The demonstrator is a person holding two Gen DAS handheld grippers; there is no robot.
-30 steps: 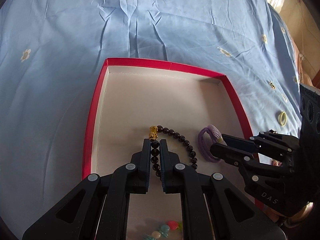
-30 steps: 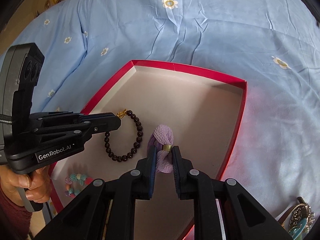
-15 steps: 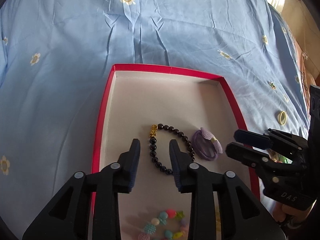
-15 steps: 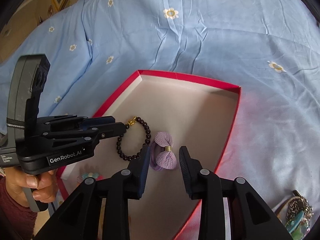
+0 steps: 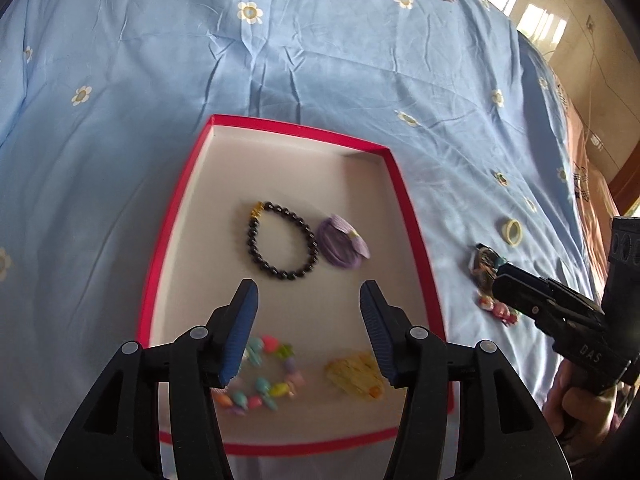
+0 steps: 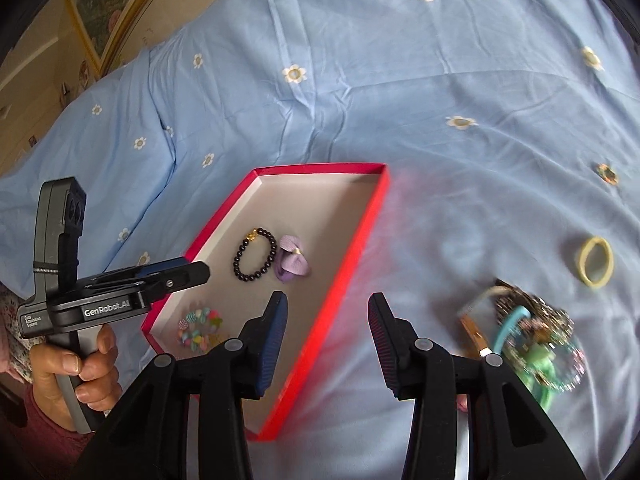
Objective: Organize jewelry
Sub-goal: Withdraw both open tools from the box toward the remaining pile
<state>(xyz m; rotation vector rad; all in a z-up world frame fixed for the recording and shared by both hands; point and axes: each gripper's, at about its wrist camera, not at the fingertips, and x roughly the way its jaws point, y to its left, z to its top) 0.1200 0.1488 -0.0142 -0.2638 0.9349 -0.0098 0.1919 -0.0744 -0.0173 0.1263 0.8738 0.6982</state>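
Note:
A red-rimmed tray [image 5: 412, 216] [image 6: 360, 236] lies on the blue bedsheet. In it lie a dark bead bracelet with a gold charm [image 5: 280, 240] [image 6: 256, 256], a purple bow hair tie [image 5: 344, 242] [image 6: 292, 264], a pastel bead bracelet [image 5: 260, 380] [image 6: 198, 328] and a yellow clip [image 5: 356, 374]. My left gripper [image 5: 308, 300] is open and empty above the tray's near half. My right gripper [image 6: 326, 312] is open and empty over the tray's right rim. A pile of loose jewelry [image 6: 532, 328] [image 5: 486, 268] lies on the sheet right of the tray.
A yellow hair ring [image 6: 596, 262] [image 5: 512, 232] lies on the sheet beyond the pile. A small round brooch [image 6: 608, 174] sits farther right. The sheet [image 5: 320, 60] stretches wide behind the tray. A framed picture [image 6: 108, 8] leans at the far left.
Both grippers opened, let go of the dark bracelet and the purple hair tie, and pulled back and up. The right gripper has swung right toward the jewelry pile.

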